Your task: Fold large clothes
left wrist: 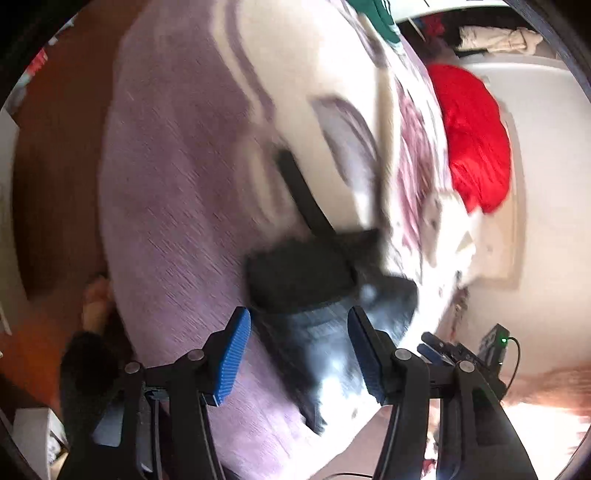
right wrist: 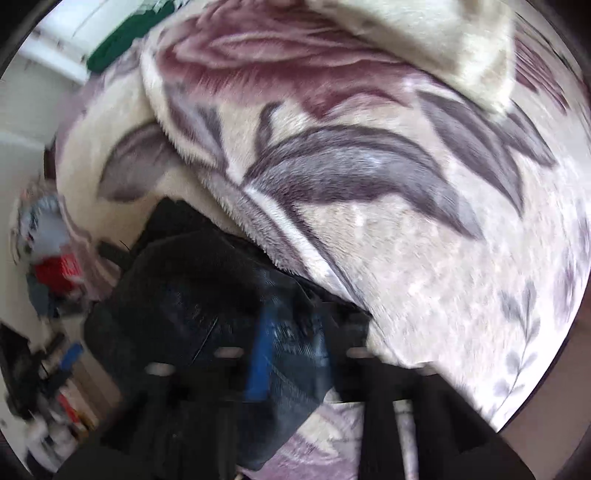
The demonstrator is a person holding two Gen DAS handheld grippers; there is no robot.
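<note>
Left gripper (left wrist: 299, 350) jaws apart, nothing gripped, over dark folded garment (left wrist: 303, 273) lying on floral blanket (left wrist: 177, 177); right gripper (right wrist: 295, 354) badly blurred, jaws seemingly apart over same garment, grip not discernible; red cushion (left wrist: 472, 136) well beyond.

A lived-in bedroom at home: a bed (left wrist: 166, 192) under a plush floral blanket (right wrist: 369, 177), a red cushion (left wrist: 472, 136) beyond its far edge against a white wall, folded green clothing (left wrist: 376, 14) at its head, brown floor (left wrist: 55, 147) alongside.
</note>
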